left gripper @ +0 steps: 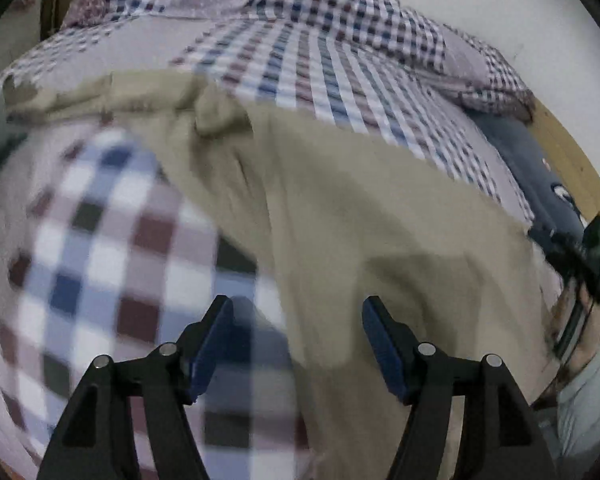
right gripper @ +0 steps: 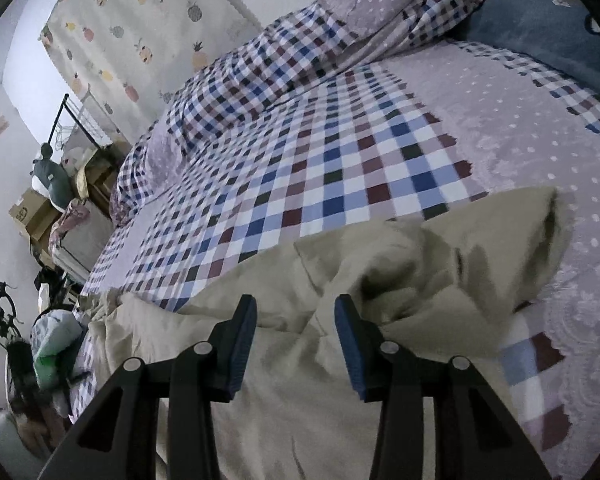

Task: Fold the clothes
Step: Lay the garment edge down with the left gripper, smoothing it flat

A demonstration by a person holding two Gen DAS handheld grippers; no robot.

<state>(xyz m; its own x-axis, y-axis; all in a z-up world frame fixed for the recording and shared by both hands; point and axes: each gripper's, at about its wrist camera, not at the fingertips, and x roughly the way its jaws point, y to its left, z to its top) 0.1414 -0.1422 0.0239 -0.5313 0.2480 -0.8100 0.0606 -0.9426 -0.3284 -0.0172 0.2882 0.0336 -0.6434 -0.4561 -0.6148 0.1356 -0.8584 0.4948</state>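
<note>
Tools: our left tool (left gripper: 296,354) and right tool (right gripper: 296,350) both gape, gripping nothing, low over the garment (right gripper: 300,380). Garment: beige, rumpled, spread on the bed (right gripper: 340,140). Risk, we judge: pinching bunched layers or the sheet would skew any fold.

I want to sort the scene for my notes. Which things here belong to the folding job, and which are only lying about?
For the job:
- beige garment
- left gripper, open
- right gripper, open
- checked bedsheet, the work surface

Lying about:
- crumpled checked quilt
- blue pillow
- cardboard box
</note>
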